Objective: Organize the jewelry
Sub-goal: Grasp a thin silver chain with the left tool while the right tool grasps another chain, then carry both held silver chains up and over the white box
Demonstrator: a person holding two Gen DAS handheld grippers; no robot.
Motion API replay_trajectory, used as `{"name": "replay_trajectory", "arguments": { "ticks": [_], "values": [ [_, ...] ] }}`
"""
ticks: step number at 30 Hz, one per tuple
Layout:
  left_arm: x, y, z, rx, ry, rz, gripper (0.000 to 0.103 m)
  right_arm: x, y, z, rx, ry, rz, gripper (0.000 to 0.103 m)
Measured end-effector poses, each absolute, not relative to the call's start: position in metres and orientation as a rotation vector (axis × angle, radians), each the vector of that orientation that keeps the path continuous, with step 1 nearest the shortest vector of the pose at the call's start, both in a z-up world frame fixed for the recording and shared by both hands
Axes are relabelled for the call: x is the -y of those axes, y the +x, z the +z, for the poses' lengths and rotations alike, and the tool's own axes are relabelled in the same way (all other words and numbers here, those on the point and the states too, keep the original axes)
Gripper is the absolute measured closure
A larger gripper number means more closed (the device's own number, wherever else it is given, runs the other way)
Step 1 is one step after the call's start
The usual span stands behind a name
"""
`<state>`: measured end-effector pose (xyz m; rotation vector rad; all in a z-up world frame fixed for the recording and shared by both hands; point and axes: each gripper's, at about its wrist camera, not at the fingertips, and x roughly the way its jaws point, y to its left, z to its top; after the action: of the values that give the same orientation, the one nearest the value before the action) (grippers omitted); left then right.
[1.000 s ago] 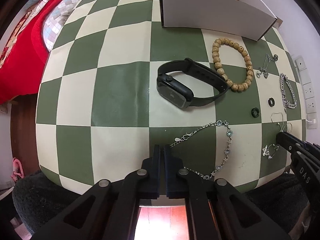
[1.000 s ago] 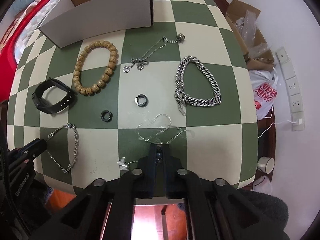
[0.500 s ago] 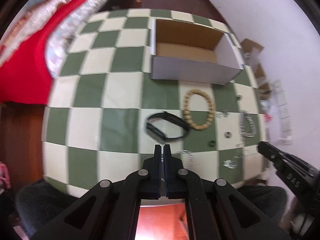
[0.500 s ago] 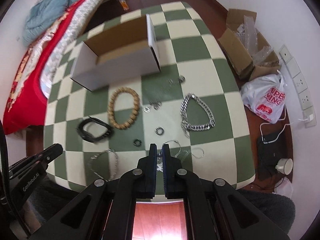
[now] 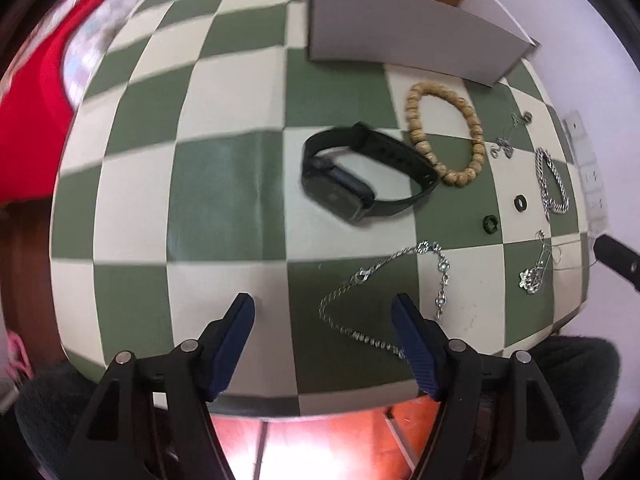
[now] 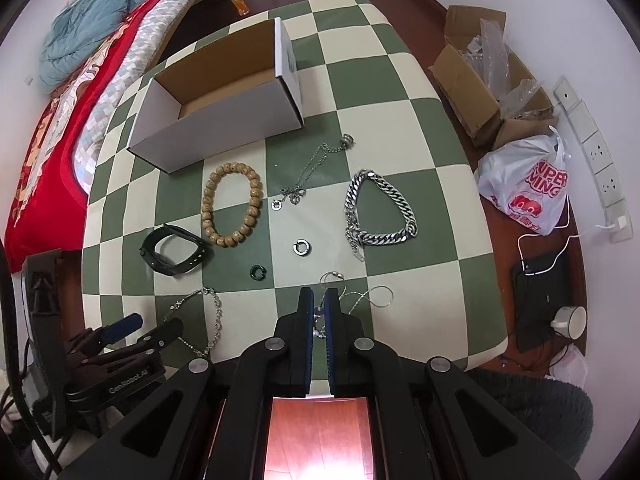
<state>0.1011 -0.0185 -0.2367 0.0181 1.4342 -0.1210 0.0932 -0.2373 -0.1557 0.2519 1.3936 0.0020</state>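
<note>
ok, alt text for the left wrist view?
Left hand-held gripper open, hovering over a thin silver chain bracelet on a green-and-cream checkered table. Beyond lie a black smartwatch, wooden bead bracelet and open cardboard box.

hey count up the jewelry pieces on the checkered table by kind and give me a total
Black watch: 1
Wooden bead bracelet: 1
Small rings: 2
Silver chains: 4
Total: 8

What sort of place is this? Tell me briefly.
Most likely a bedroom at home: a bed with a red quilt stands beside the checkered table, and an open cardboard box and a plastic shopping bag lie on the wooden floor.
</note>
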Motion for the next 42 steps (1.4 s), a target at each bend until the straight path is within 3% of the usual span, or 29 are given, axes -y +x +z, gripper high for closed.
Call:
{"name": "replay_trajectory", "arguments": {
  "ticks": [6, 7, 8, 10, 24, 32, 37, 42],
  "values": [
    [0.048, 0.100, -0.230, -1.372, 0.240, -0.184, 0.036, 0.240, 0.096, -0.161, -1.403, 0.269, 0.002, 0.098],
    [0.051, 0.099, -0.226, -1.360, 0.249, -0.206, 0.047, 0.240, 0.096, -0.162, -1.403, 0.268, 0.001, 0.098],
    [0.053, 0.096, -0.221, -1.354, 0.232, -0.252, 0.074, 0.240, 0.096, -0.163, -1.405, 0.269, 0.001, 0.098],
    [0.058, 0.093, -0.213, -1.355, 0.246, -0.282, 0.103, 0.241, 0.097, -0.165, -1.406, 0.269, -0.001, 0.098],
    [-0.020, 0.081, -0.132, -1.321, 0.016, -0.107, 0.103, 0.249, 0.097, -0.158, -1.376, 0.301, 0.004, 0.098],
    [-0.009, 0.081, -0.080, -1.211, -0.006, -0.110, 0.103, 0.247, 0.100, -0.142, -1.353, 0.333, 0.040, 0.098],
    [-0.004, 0.104, -0.084, -1.140, -0.014, -0.116, 0.103, 0.245, 0.105, -0.116, -1.320, 0.344, 0.073, 0.098],
    [-0.004, 0.114, -0.049, -1.085, -0.064, -0.140, 0.103, 0.240, 0.113, -0.080, -1.268, 0.321, 0.106, 0.098]
  ]
}}
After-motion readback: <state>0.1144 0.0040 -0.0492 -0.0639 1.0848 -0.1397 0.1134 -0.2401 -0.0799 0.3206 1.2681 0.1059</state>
